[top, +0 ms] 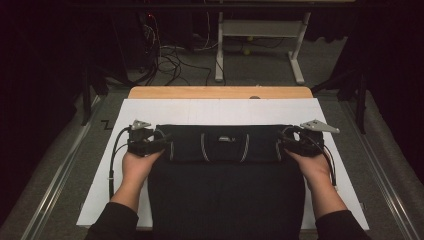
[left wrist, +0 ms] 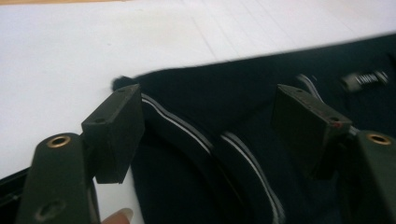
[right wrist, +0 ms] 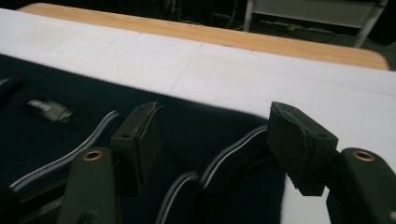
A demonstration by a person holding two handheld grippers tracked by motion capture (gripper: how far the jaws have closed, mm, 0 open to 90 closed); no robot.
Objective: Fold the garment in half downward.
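A black garment point(top: 225, 190) with thin white stripes lies on the white sheet point(top: 225, 111), its far part folded into a band point(top: 222, 144) bearing a small label point(top: 226, 139). My left gripper point(top: 160, 141) sits at the band's left end. In the left gripper view its jaws point(left wrist: 205, 100) stand open, with striped cloth point(left wrist: 182, 126) lying between them and the pads point(left wrist: 119, 126) clear of it. My right gripper point(top: 285, 142) is at the band's right end. It too is open point(right wrist: 215, 114), with a striped fold point(right wrist: 233, 149) between its pads.
The white sheet covers a wooden table whose far edge point(top: 220, 92) shows beyond it. A white desk frame point(top: 260, 45) and loose cables point(top: 170, 57) stand on the floor behind. Metal rails point(top: 55, 175) run along both sides of the table.
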